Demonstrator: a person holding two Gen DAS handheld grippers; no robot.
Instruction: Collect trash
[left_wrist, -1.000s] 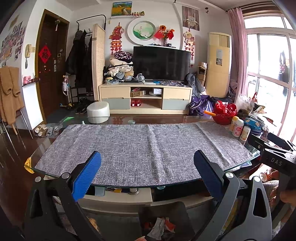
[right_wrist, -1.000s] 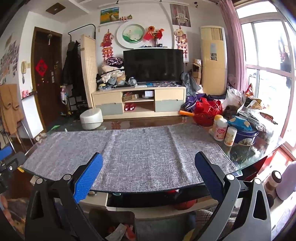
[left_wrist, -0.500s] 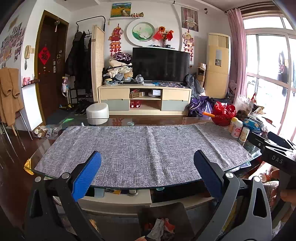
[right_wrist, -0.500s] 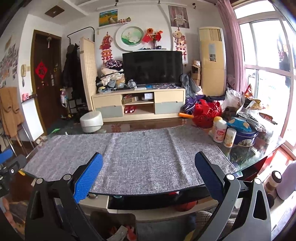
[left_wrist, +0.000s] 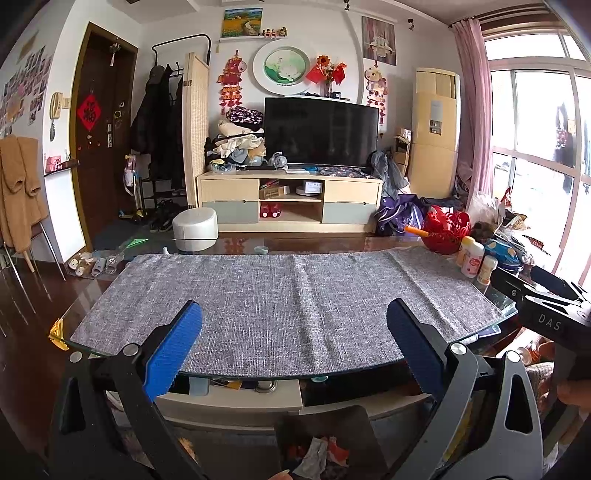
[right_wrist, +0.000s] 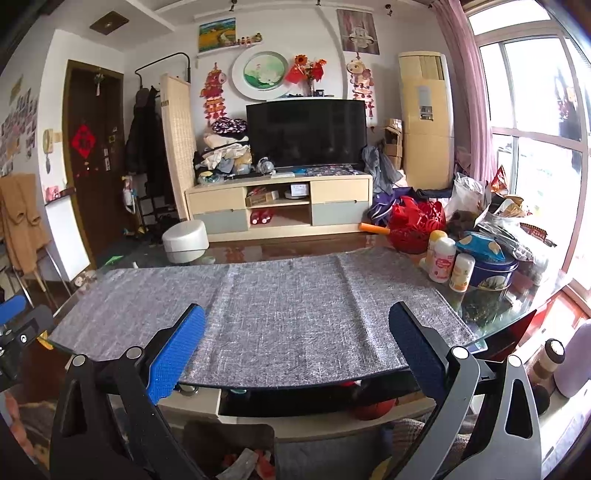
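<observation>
Left gripper and right gripper both spread wide, empty, hovering at near edge of glass desk. Grey cloth bare across middle. Bottles, blue tin, red basket crowd right end. Trash in bin below near edge.

Coarse grey woven cloth runner covers the glossy glass surface. Blue ribbed rubbery pads face matt black plastic tongs, and the dark wood floor shines.
</observation>
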